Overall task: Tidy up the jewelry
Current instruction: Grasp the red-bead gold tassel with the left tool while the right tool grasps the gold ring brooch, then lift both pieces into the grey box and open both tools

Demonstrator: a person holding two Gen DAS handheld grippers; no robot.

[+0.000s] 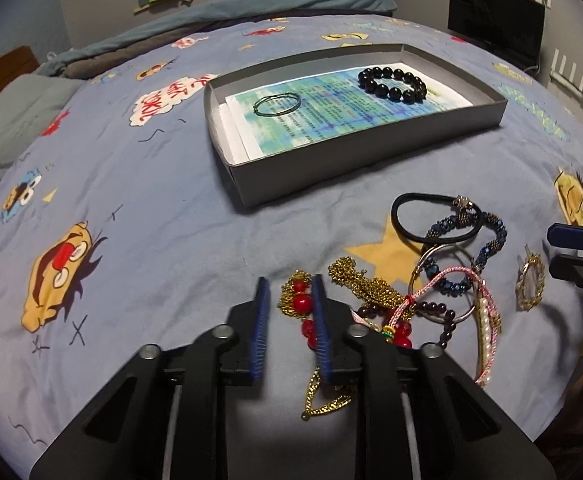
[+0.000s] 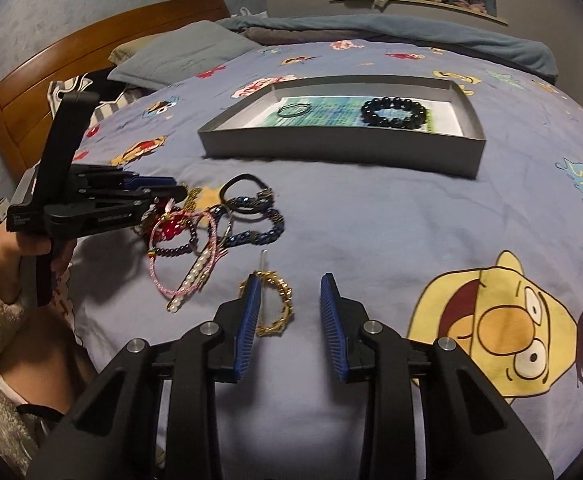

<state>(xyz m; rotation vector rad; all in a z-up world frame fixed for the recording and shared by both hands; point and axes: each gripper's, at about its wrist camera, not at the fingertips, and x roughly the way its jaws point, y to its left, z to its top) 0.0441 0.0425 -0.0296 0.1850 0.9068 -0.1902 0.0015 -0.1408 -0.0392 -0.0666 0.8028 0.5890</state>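
Two hand-held grippers low over a blue cartoon bedsheet [image 1: 171, 208], jewelry partly sorted. Far left in the right wrist view: a hand [image 2: 31, 252] in a fleecy sleeve, gripping the handle of the left gripper [image 1: 289, 280]. Jaws of that one nearly together around a gold chain strung with red beads [image 1: 301, 302]; right pad against the beads, a sliver of sheet showing at the left pad, so not quite pinched.

Just beside, rightward, a tangled pile on the sheet: gold chain heap [image 1: 365, 284], pink braided cord [image 1: 447, 274], dark bead strand [image 1: 447, 320], pearl strand [image 1: 487, 328], black hair tie [image 1: 399, 224], blue beaded bracelet [image 1: 495, 236], all overlapping.

Beyond the pile, well apart: a shallow grey box [image 1: 251, 184] lined with printed paper. Inside, a thin green loop [image 1: 258, 106] at the left, a black bead bracelet [image 1: 392, 95] at the right.

Right of the pile, lying alone: a gold wreath-like hoop [image 2: 287, 304]. Over it, the right gripper [image 2: 288, 279], jaws spread, left pad at the hoop's edge, right pad clear of it, nothing gripped.
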